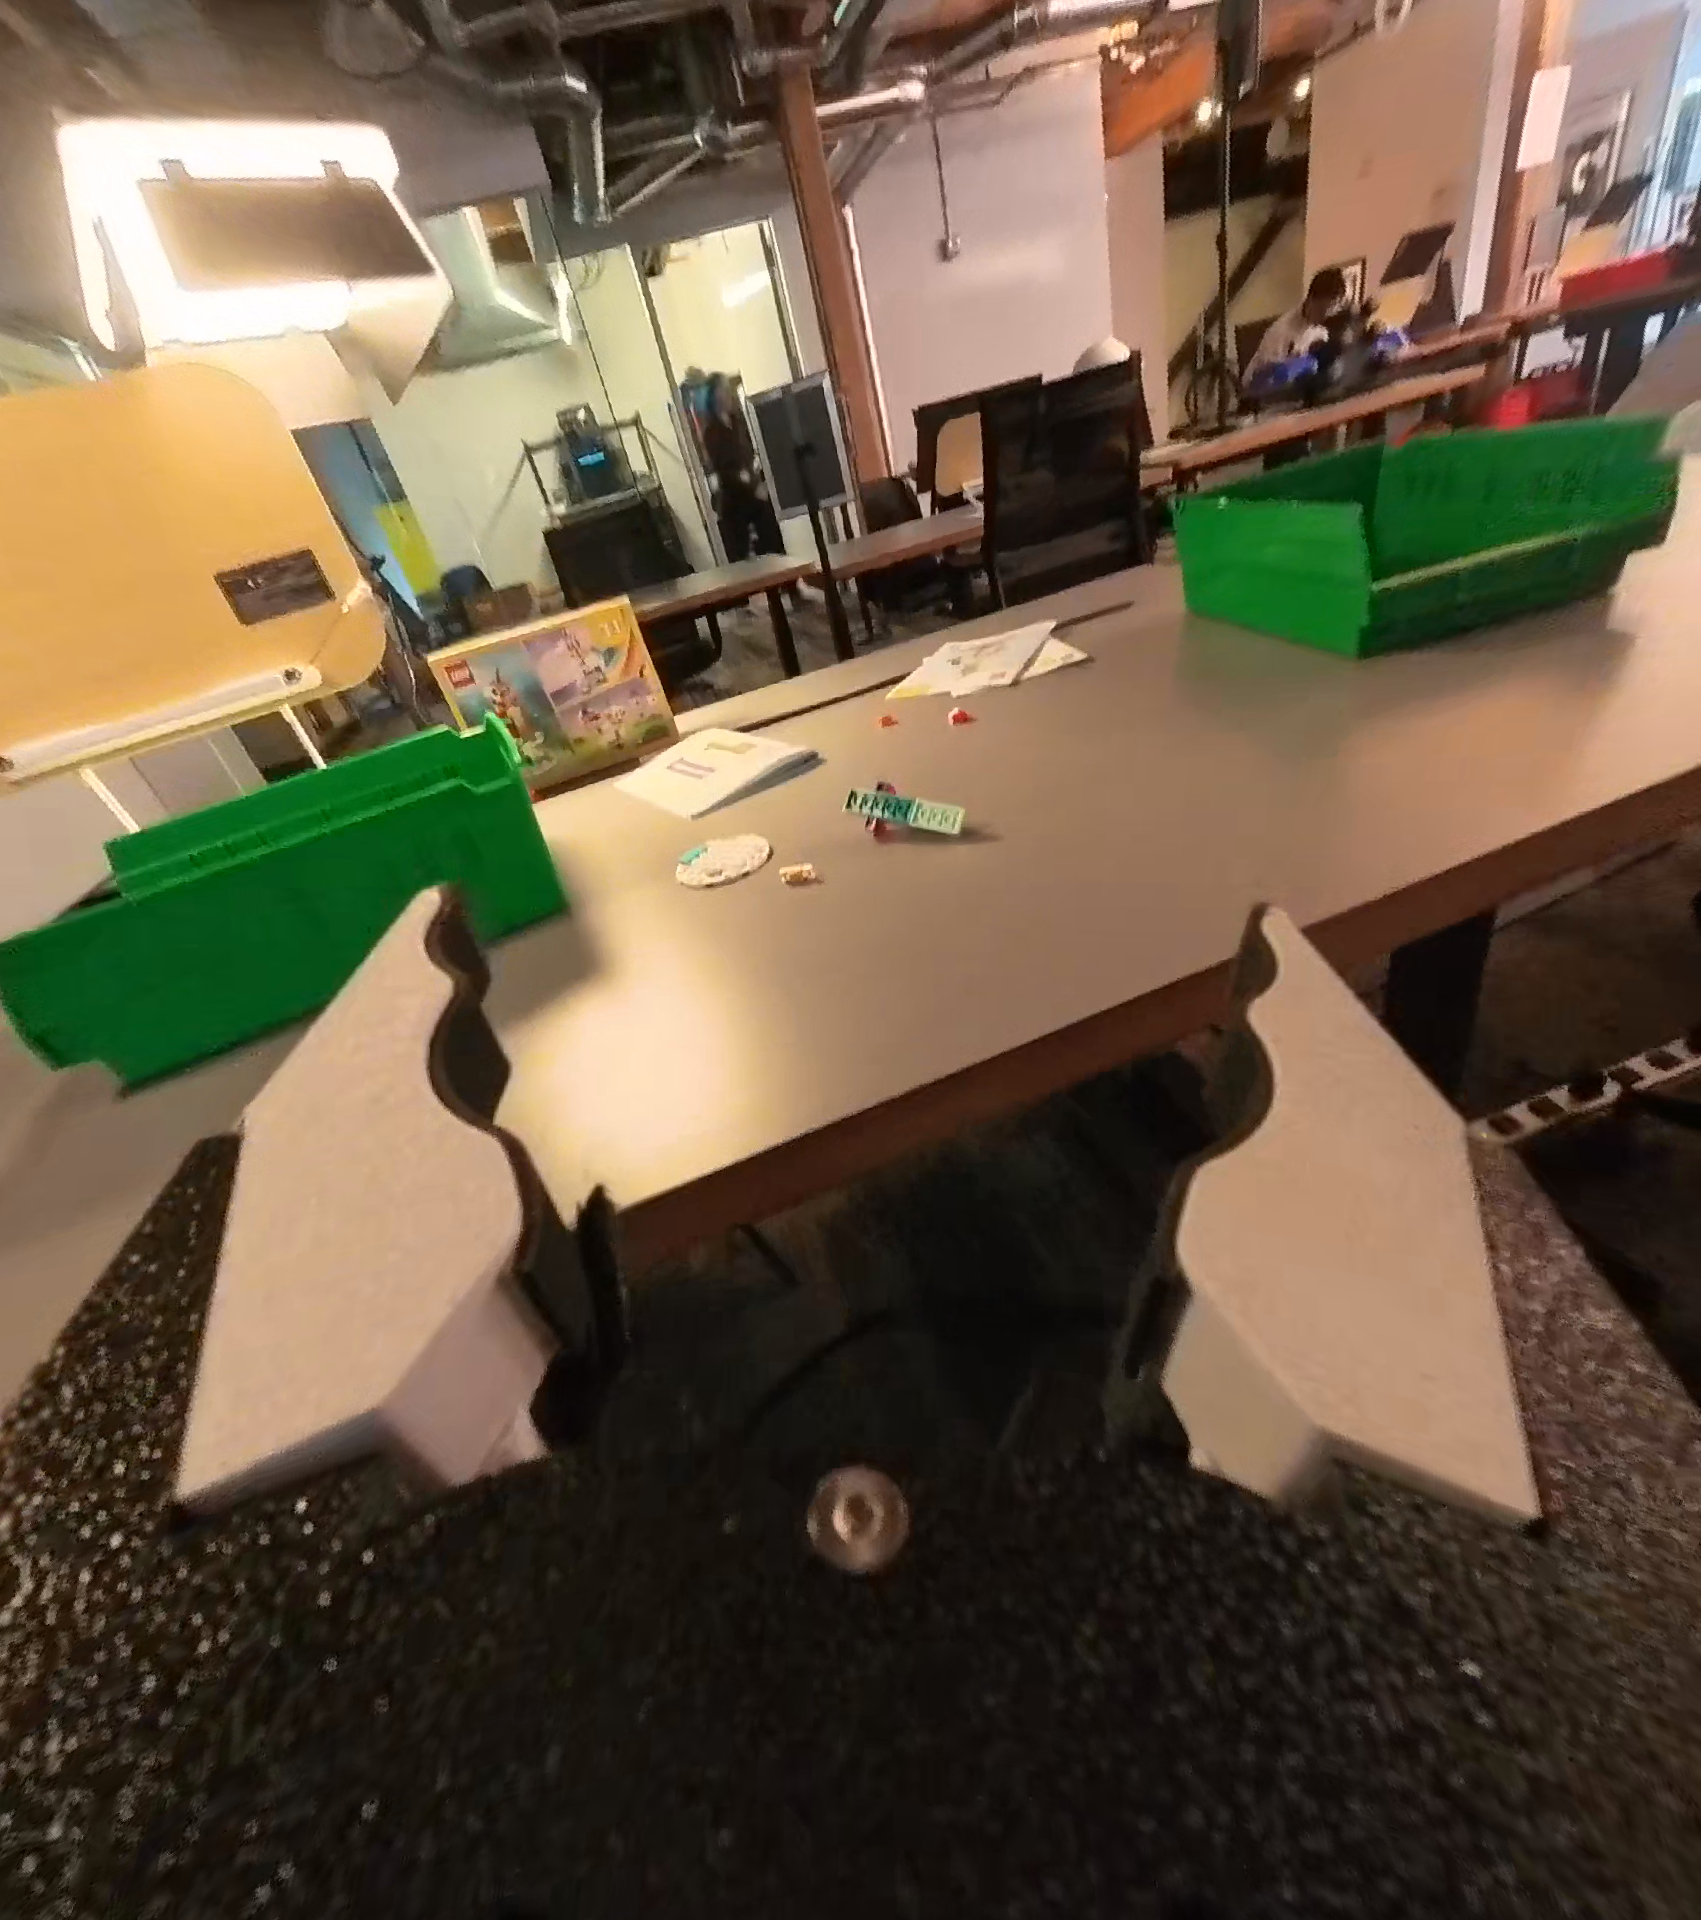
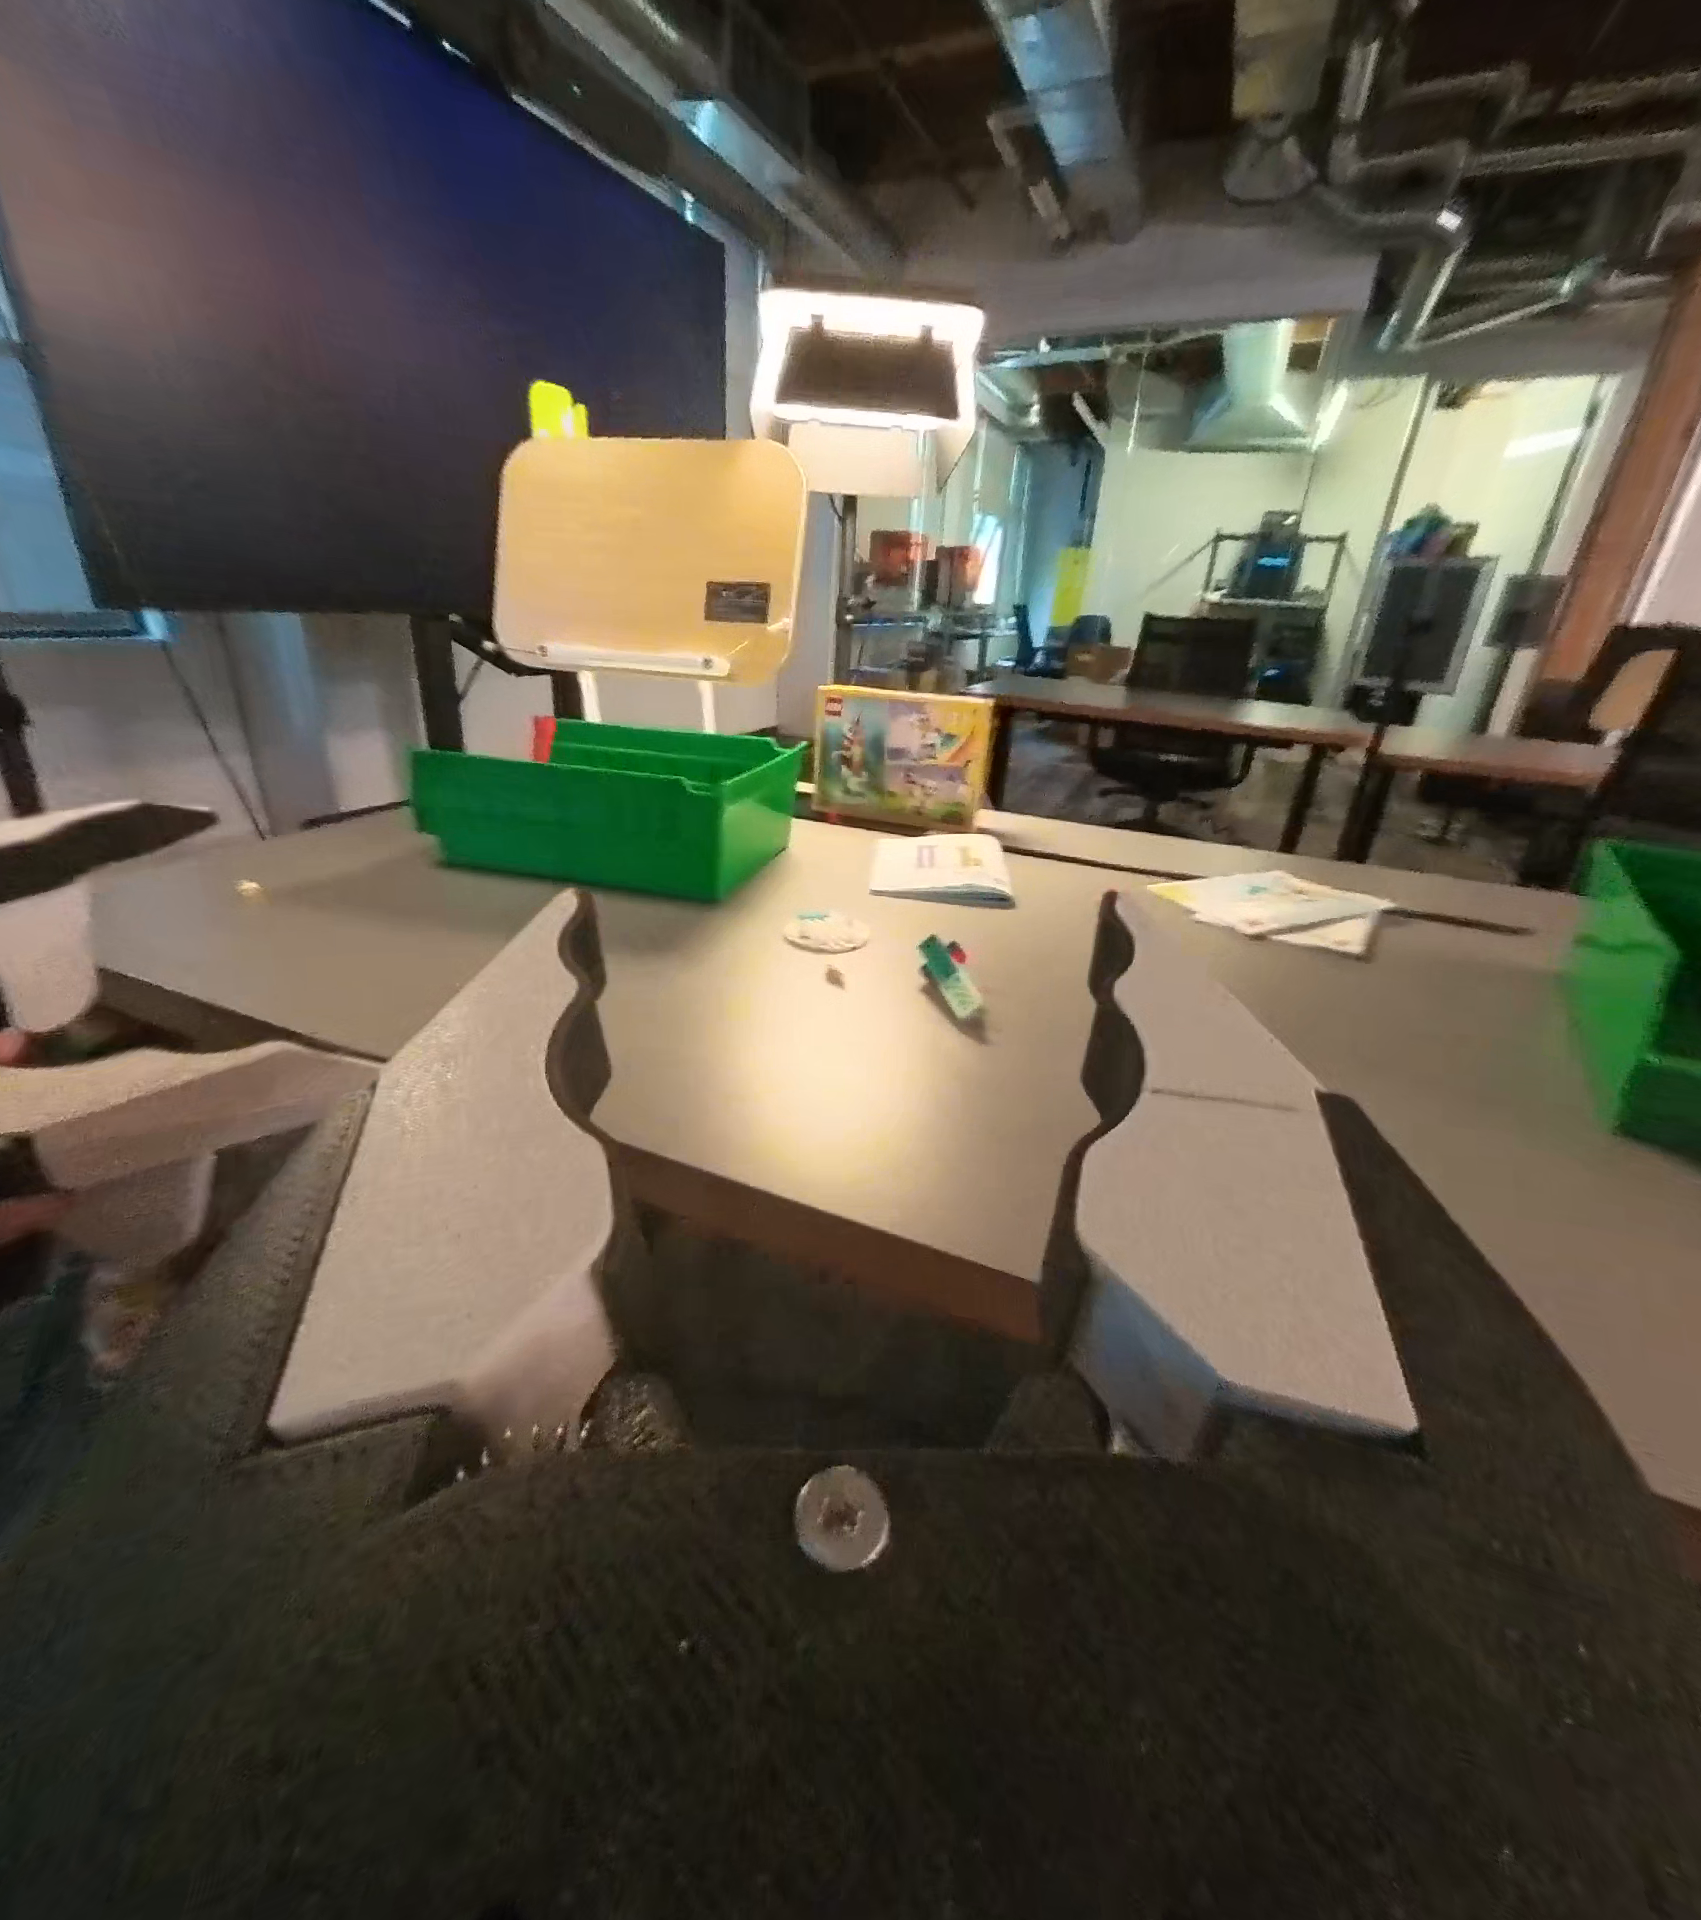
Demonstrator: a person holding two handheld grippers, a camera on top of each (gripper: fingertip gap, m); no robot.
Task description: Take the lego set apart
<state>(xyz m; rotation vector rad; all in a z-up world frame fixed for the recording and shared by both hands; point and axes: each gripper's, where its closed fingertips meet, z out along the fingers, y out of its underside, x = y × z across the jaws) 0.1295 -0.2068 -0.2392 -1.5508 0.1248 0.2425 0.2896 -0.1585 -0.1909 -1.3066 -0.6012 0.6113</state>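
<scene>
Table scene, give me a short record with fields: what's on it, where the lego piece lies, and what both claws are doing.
surface: grey table
lego piece: small green build, lying mid-table, untouched
nearby: white round plate, tiny loose bit
bins: green bin at left, second green bin at right
paper: booklet, leaflets, set box
left claw: open, empty
right claw: open, empty
</scene>
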